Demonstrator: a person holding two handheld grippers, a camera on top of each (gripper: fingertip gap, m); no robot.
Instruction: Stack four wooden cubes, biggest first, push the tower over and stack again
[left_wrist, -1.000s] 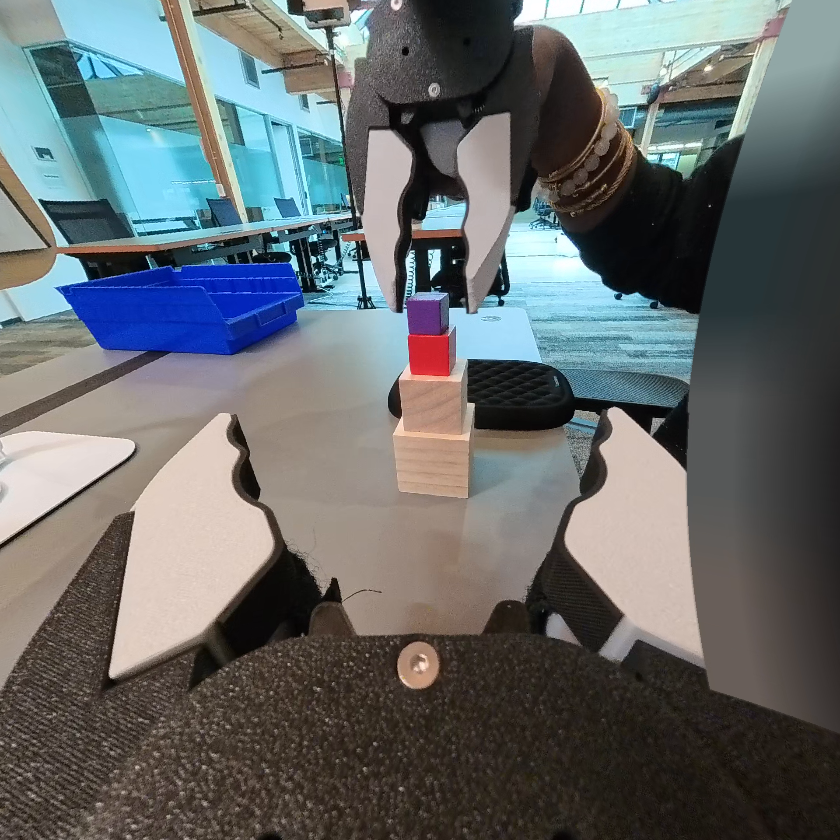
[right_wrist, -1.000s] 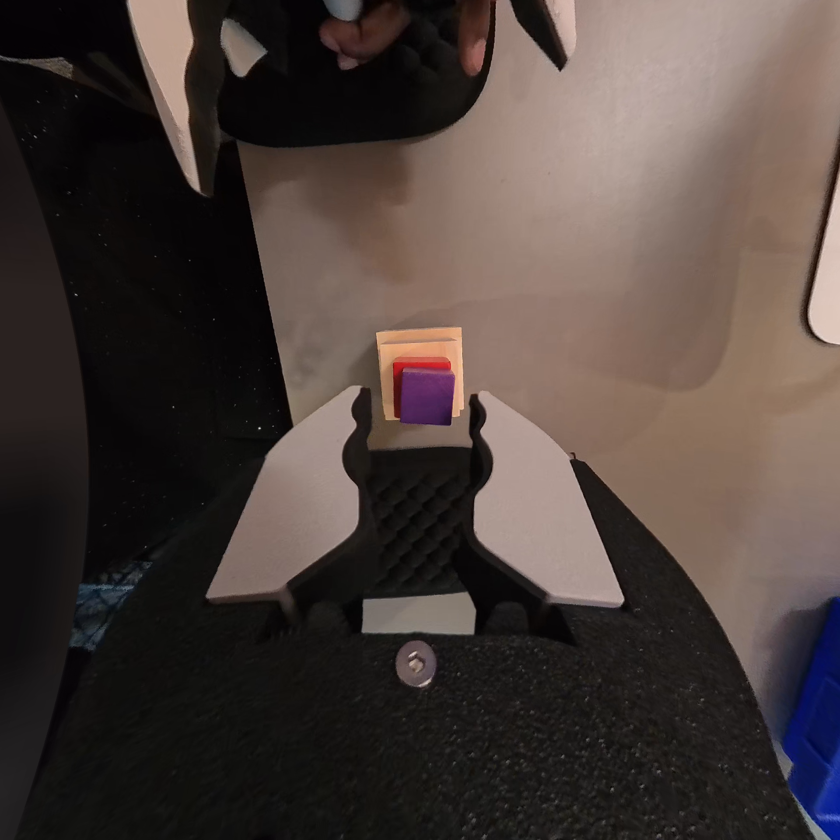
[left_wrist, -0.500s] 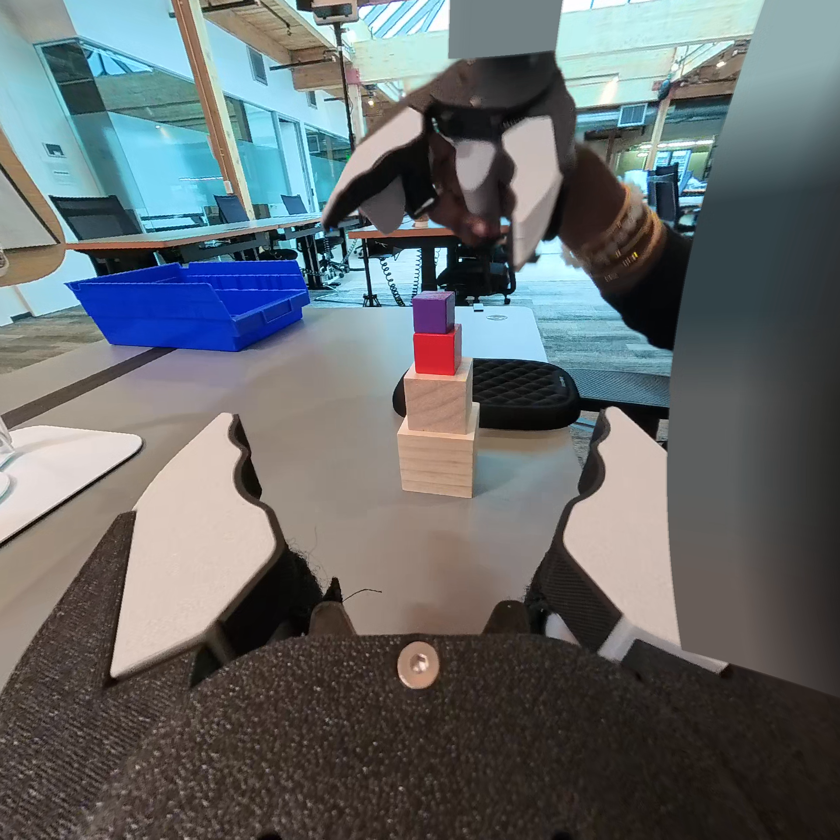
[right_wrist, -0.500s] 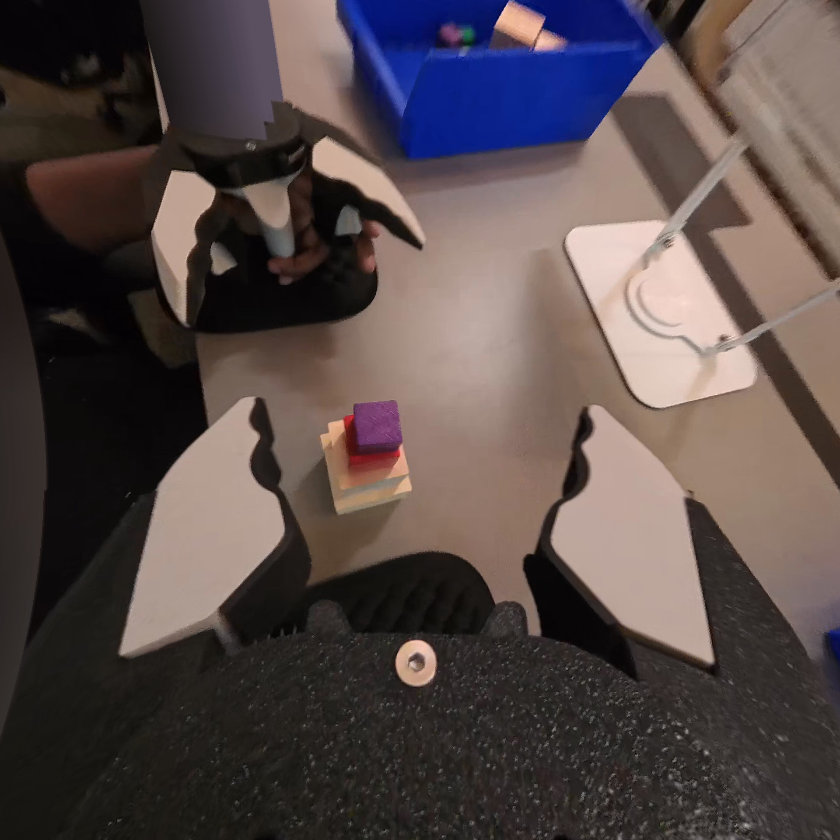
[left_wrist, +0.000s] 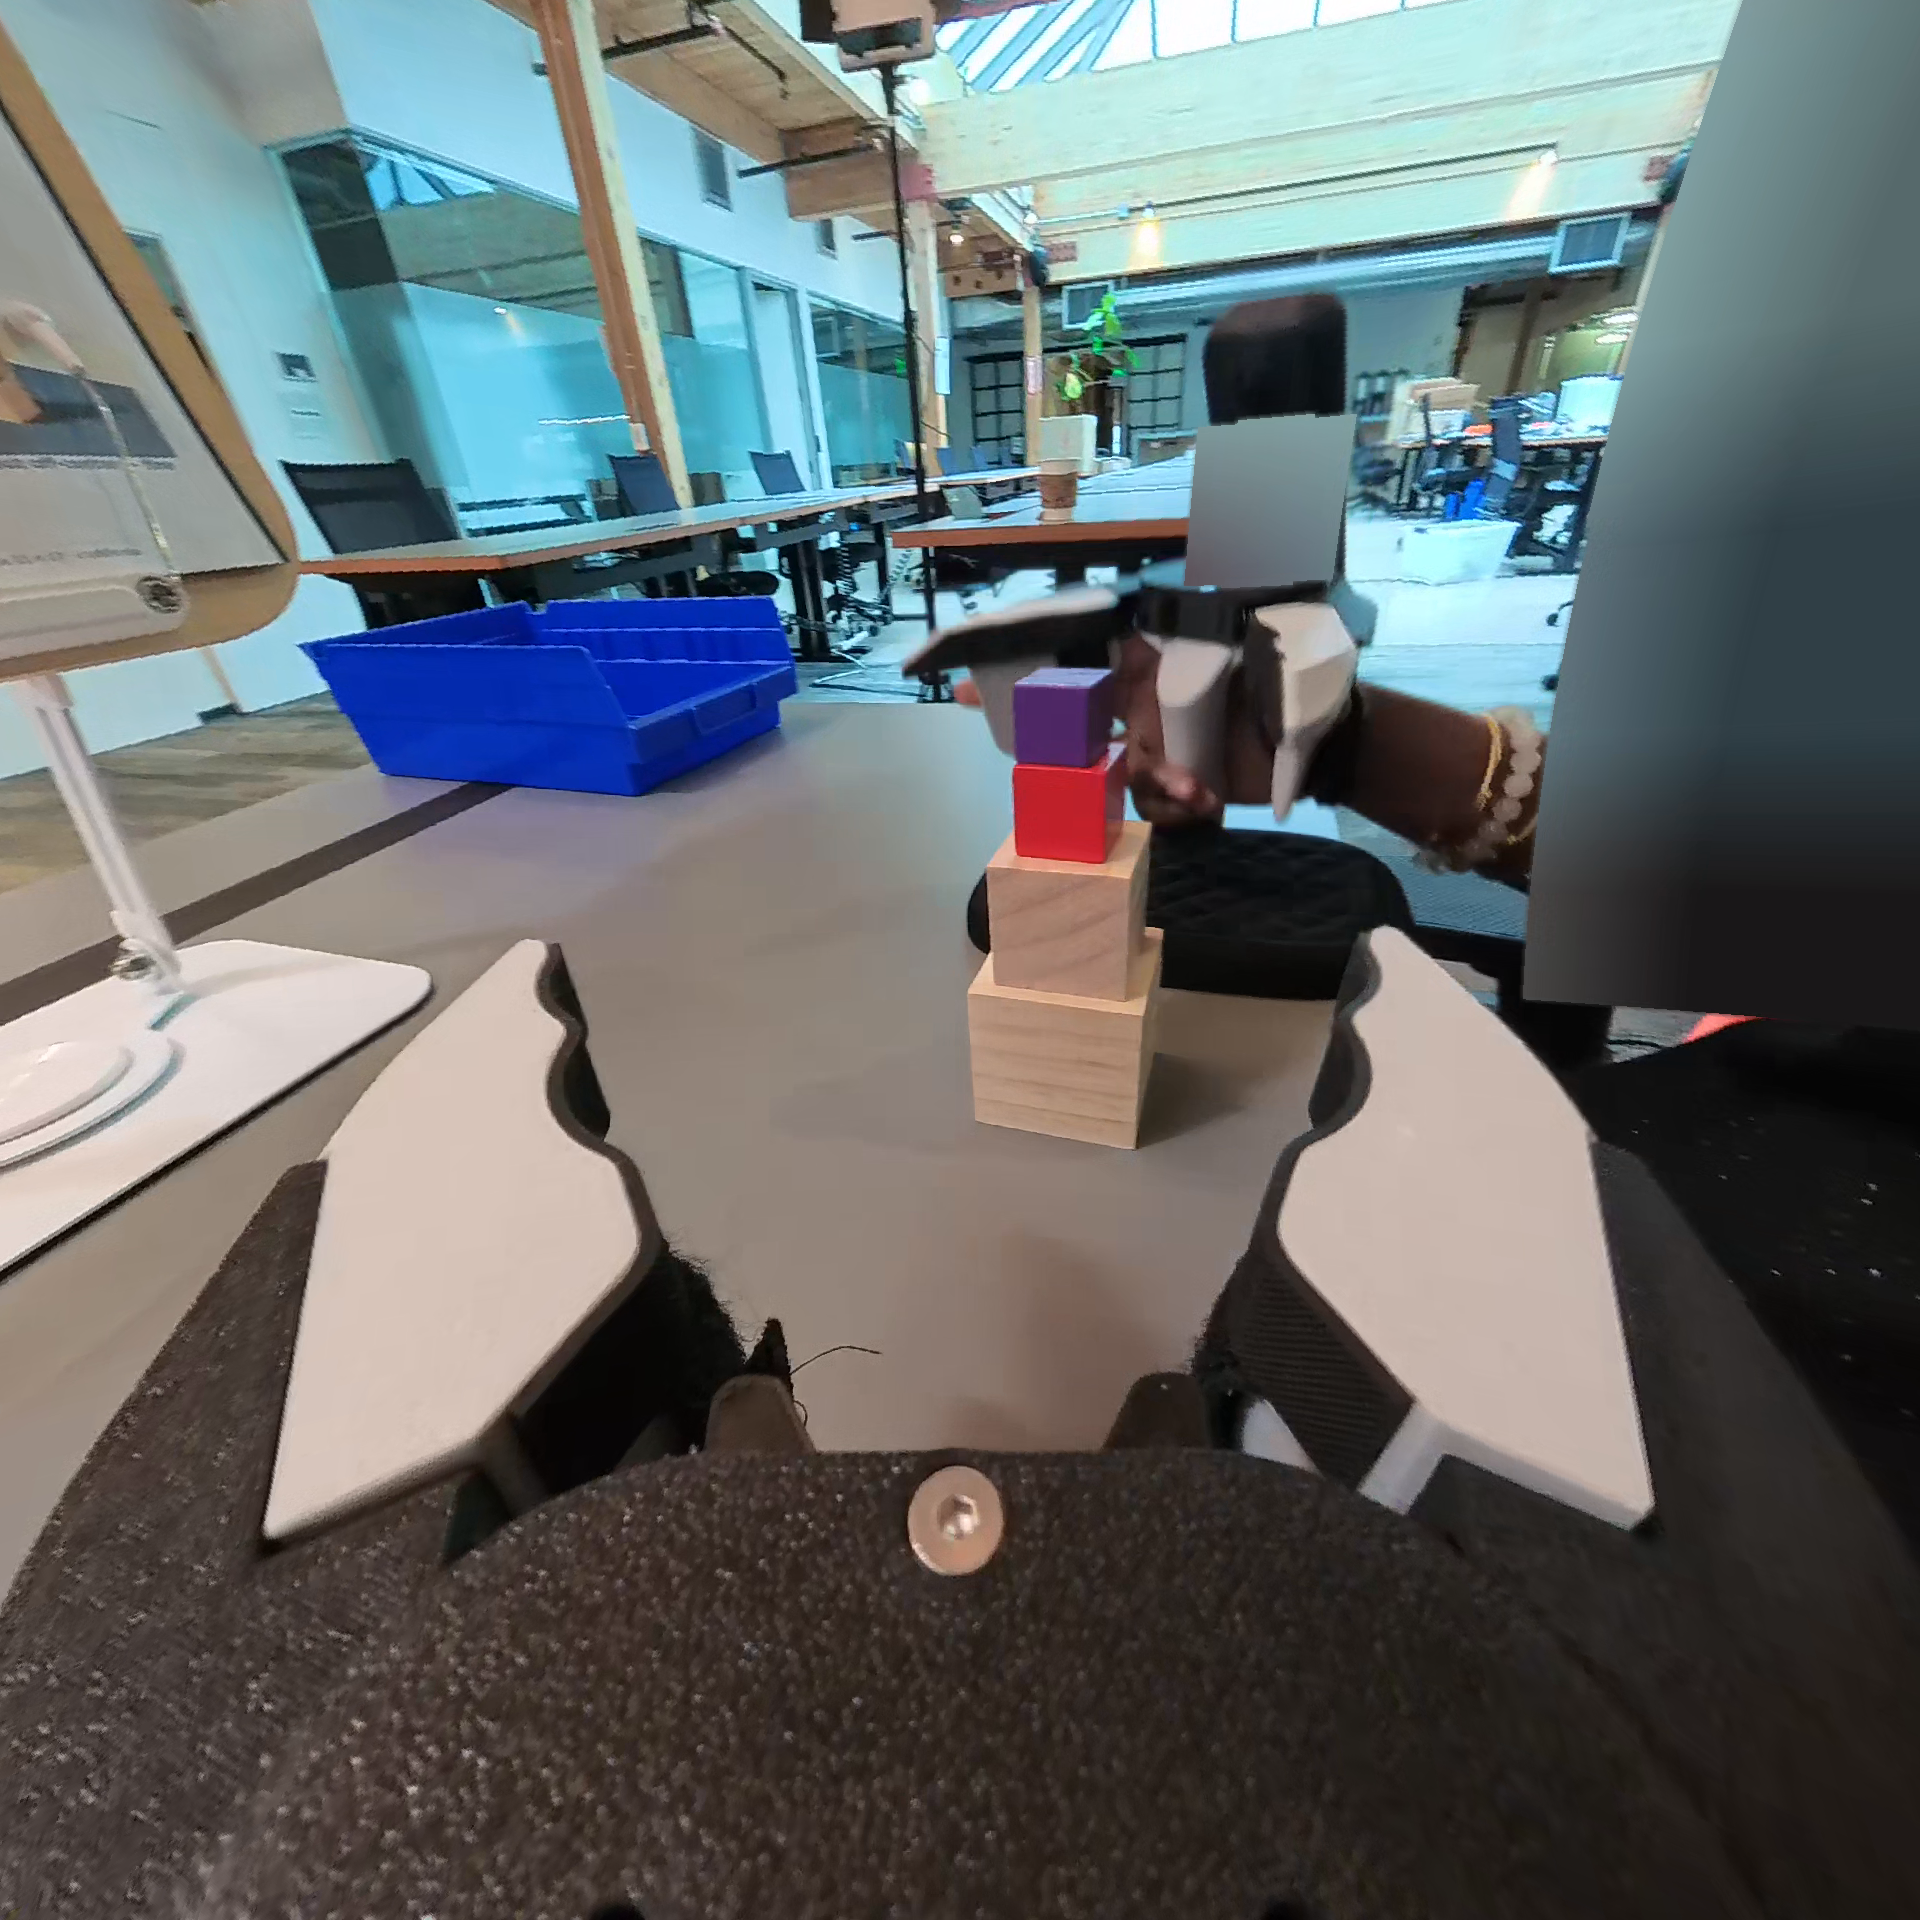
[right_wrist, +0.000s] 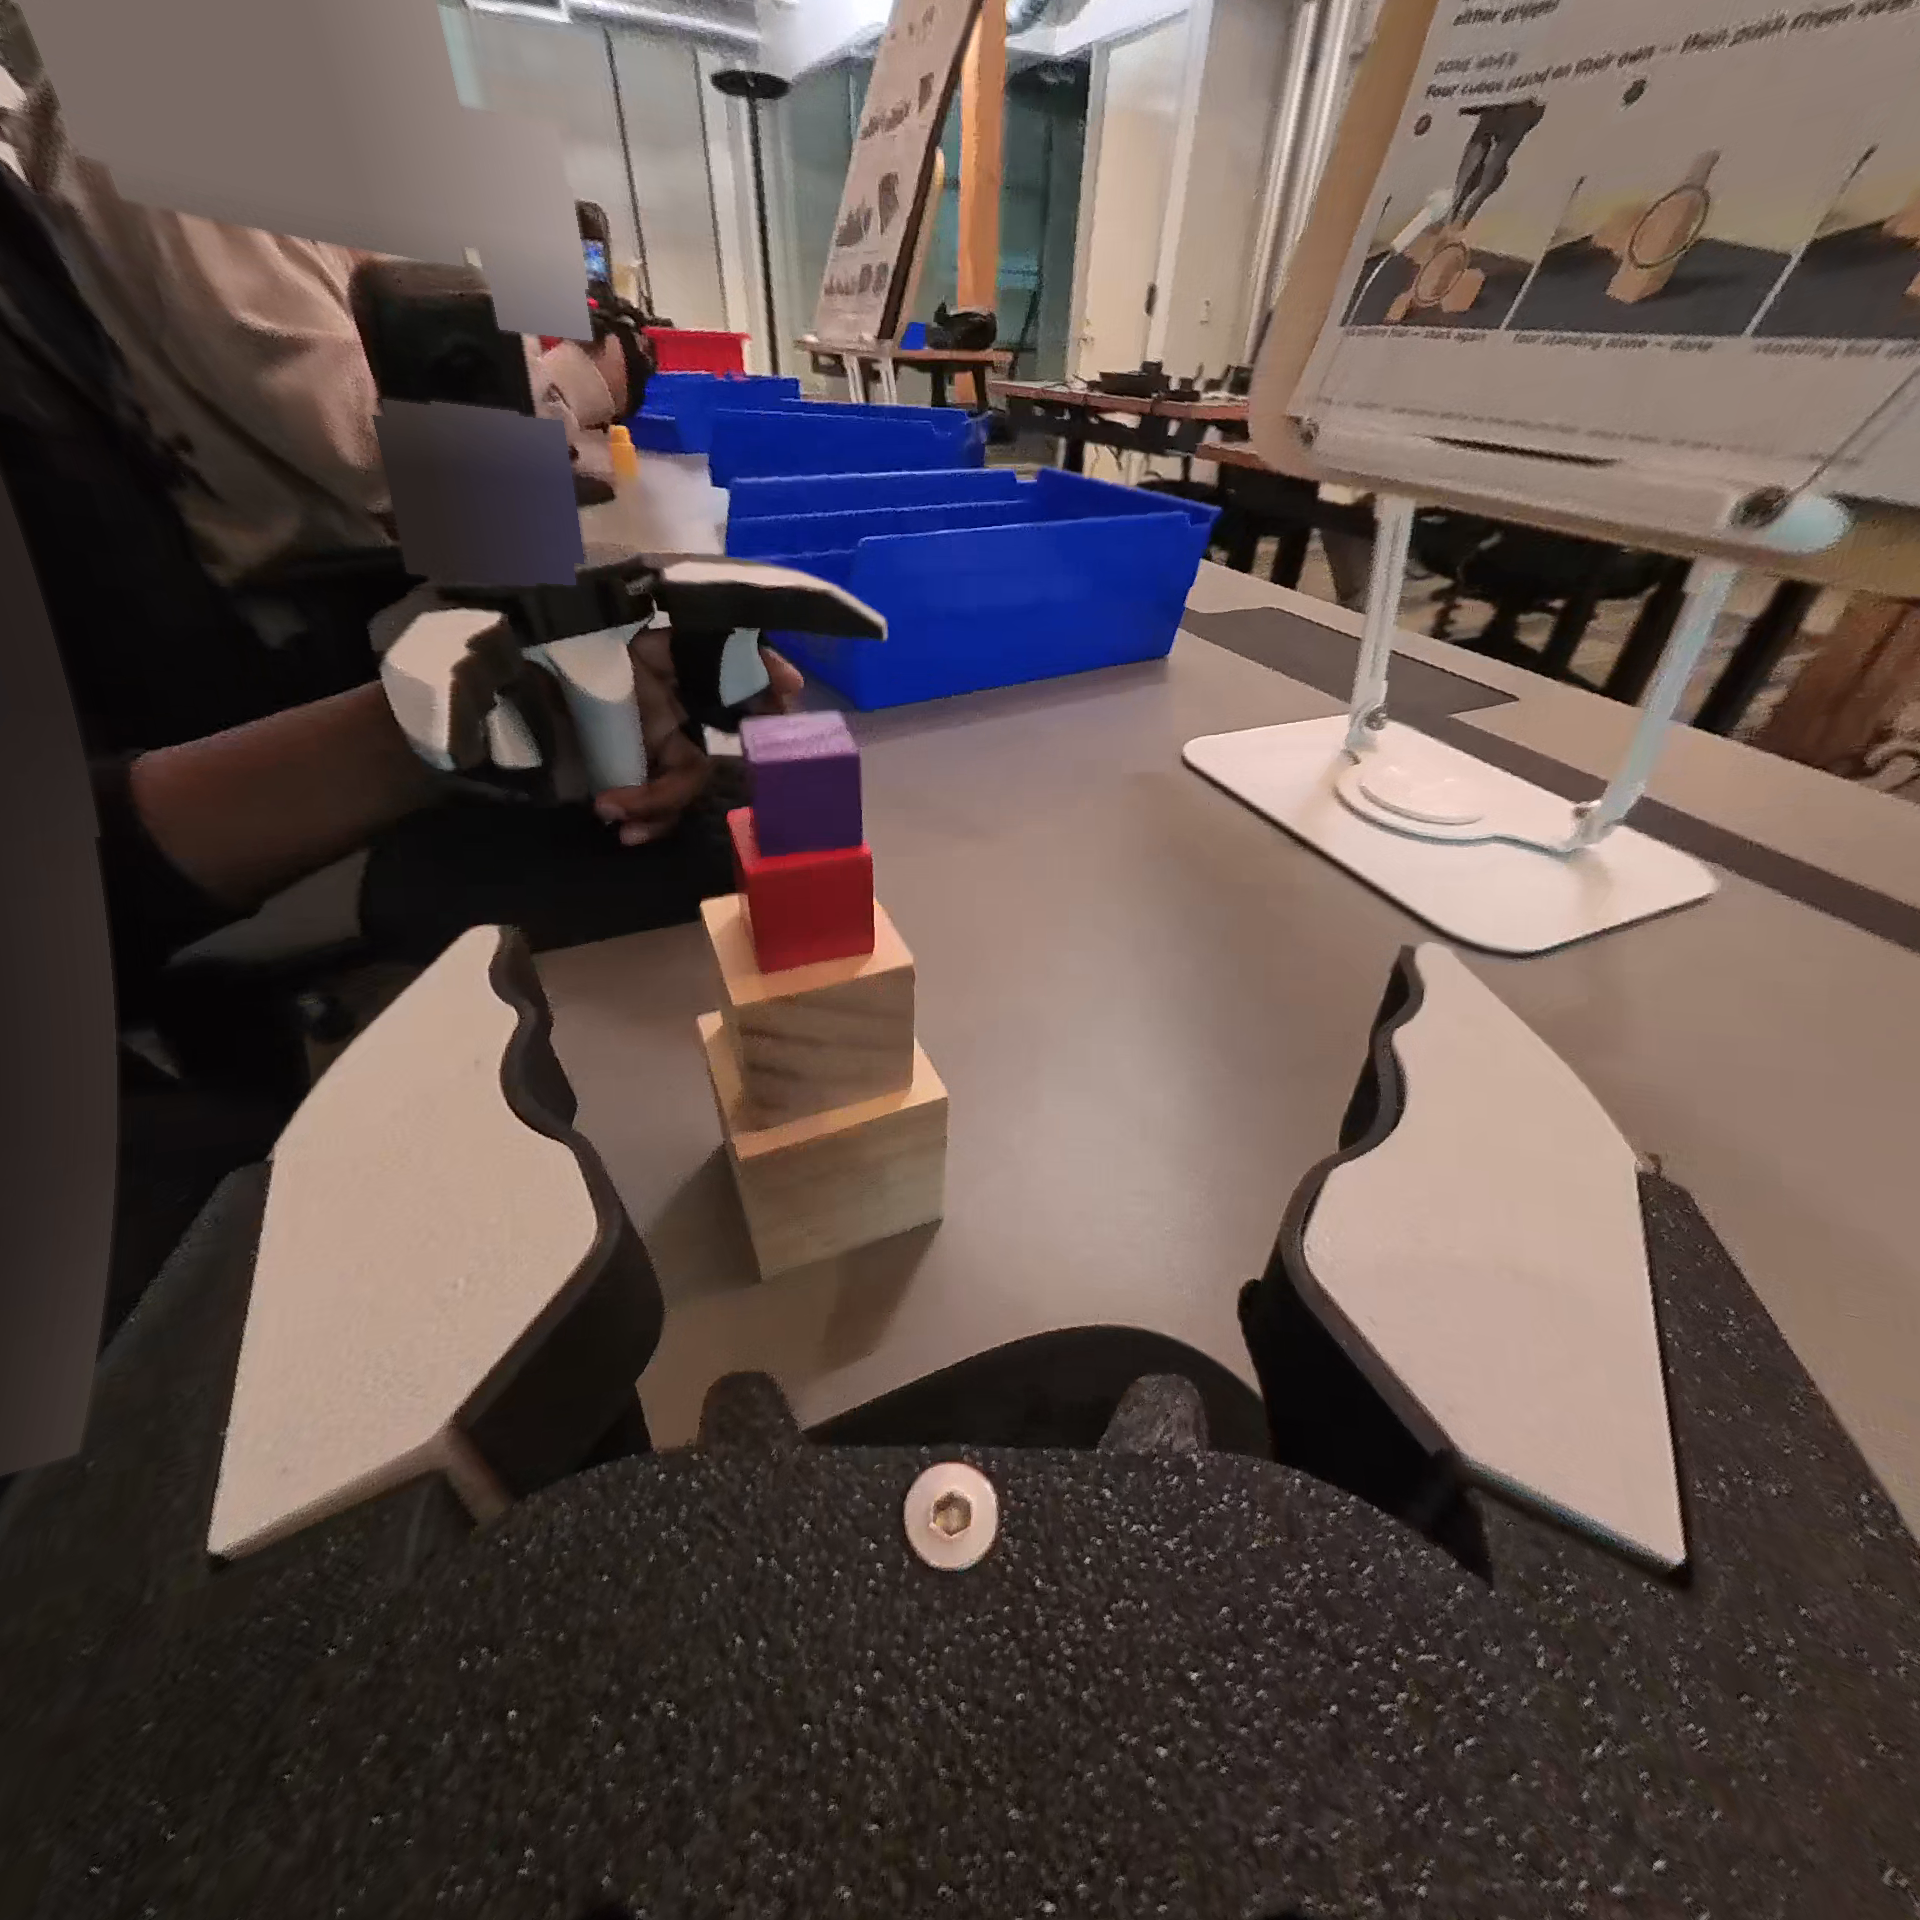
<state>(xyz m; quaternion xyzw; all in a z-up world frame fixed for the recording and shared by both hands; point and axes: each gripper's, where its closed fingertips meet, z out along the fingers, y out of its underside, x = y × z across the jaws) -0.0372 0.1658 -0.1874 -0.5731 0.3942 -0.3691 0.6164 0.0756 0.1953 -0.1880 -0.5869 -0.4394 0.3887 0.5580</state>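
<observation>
Both our grippers are spread wide and grasp nothing. Our left gripper (left_wrist: 956, 1049) has its jaws released, and the stack of four blocks stands on the grey surface (left_wrist: 727, 987) a little ahead of them, nearer the right fingertip but apart from it. Our right gripper (right_wrist: 956, 1049) faces the same stack from the opposite side, its jaws equally parted, with the stack nearer its left finger and clear of both.

The stack sits close to the surface edge where a black quilted pad (left_wrist: 1268, 914) lies just behind it in the left view. At the bottom is a large wooden block (left_wrist: 1060, 1060); on it a smaller wooden block (left_wrist: 1065, 914), turned slightly; then a red block (left_wrist: 1065, 810); and a purple block (left_wrist: 1060, 717) on top. In the right view the upper blocks sit off centre toward the stack's far-left corner.

A blue bin (left_wrist: 561, 686) rests farther along the surface. A white stand base (right_wrist: 1444, 821) with slim legs carries a tilted board with printed pictures (right_wrist: 1621, 239). More blue bins (right_wrist: 821, 436) line further tables behind.
</observation>
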